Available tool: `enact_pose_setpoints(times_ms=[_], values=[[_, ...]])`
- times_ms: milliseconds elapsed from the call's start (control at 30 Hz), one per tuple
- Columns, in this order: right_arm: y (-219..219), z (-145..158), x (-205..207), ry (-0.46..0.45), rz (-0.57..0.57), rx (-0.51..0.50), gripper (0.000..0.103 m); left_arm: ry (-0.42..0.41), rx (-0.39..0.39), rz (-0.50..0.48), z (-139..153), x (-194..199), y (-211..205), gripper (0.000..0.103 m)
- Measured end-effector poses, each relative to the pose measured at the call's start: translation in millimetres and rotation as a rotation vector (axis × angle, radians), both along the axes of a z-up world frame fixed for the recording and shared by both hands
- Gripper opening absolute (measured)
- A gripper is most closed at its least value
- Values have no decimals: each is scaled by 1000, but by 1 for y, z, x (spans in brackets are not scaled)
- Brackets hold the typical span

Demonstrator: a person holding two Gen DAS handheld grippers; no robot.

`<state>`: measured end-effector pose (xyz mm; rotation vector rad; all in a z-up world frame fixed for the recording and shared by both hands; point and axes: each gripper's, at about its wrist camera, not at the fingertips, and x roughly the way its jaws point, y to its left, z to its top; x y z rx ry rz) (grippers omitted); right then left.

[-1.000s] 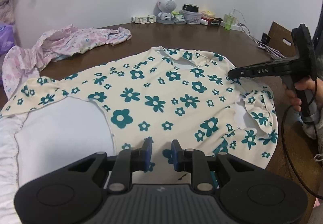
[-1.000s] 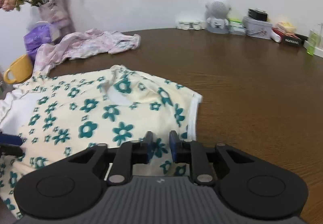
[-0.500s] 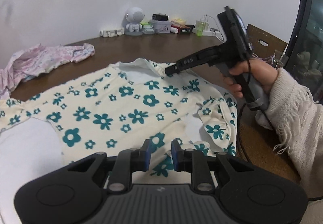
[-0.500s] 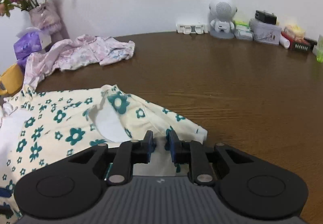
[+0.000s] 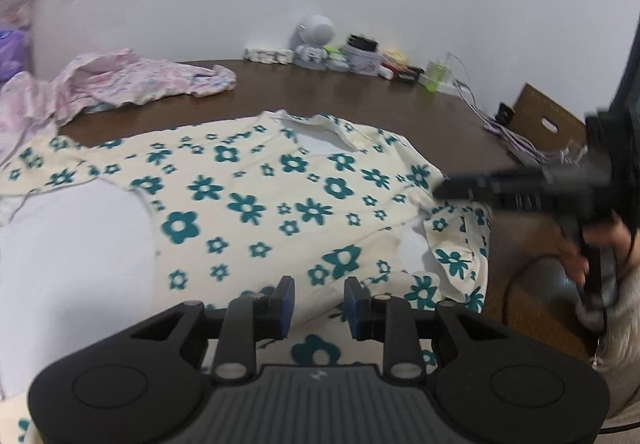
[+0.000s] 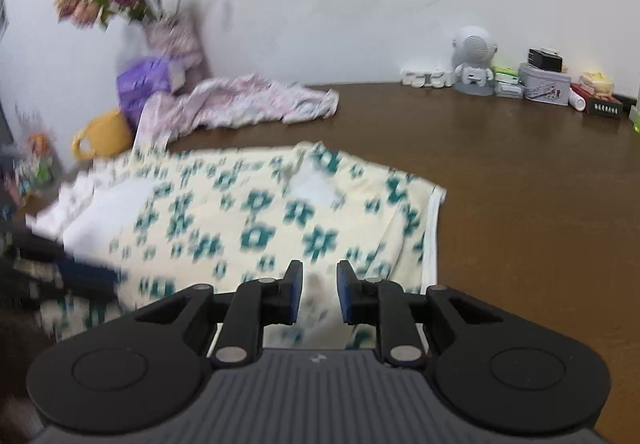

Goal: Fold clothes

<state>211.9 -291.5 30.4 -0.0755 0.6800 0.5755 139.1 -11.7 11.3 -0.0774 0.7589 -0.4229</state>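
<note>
Left gripper (image 5: 318, 302): fingers apart with nothing between them, poised over the near hem of the cream floral shirt (image 5: 256, 204), which lies spread flat on the brown table (image 5: 360, 104) ahead of it; a pink garment (image 5: 132, 84) is bunched beyond, ahead and to the left. Right gripper (image 6: 319, 292): fingers likewise apart and empty, above the shirt's near edge, with the sleeve (image 6: 416, 220) ahead to the right. A hand (image 5: 588, 252) holds it.

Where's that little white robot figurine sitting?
The white robot figurine stands at the table's far edge against the wall, between a white power strip and a tin.
</note>
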Motion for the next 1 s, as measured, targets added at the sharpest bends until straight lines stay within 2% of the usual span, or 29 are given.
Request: enact_pose_setpoints(times_ms=[100,300,400,467,567,700,833,933,1000], values=[[5,-12,-6,15,-9,-46,18,-1,-6,34,-4,-6,6,26],[7,-14,-14,-5,-48,-42,19,-18,-21,94,-9,-19,15,26],[7,-6,-24,-19,-48,12,19,-56,-34,117,-3,-30,20,28],[10,0,-37,-32,-23,45,20,-88,-34,152,2,-40,25,33],[17,5,-56,-44,16,79,26,-115,-37,221,5,-55,38,37],[32,0,-74,-24,43,94,26,-109,-63,327,3,-72,62,37],[45,-10,-84,-15,-5,82,26,-88,-74,403,-5,-83,77,37],[53,-17,-88,-9,-27,75,26,-71,-82,458,-11,-91,88,32],[58,-21,-90,-1,-33,56,26,-84,-59,459,-16,-91,87,29]])
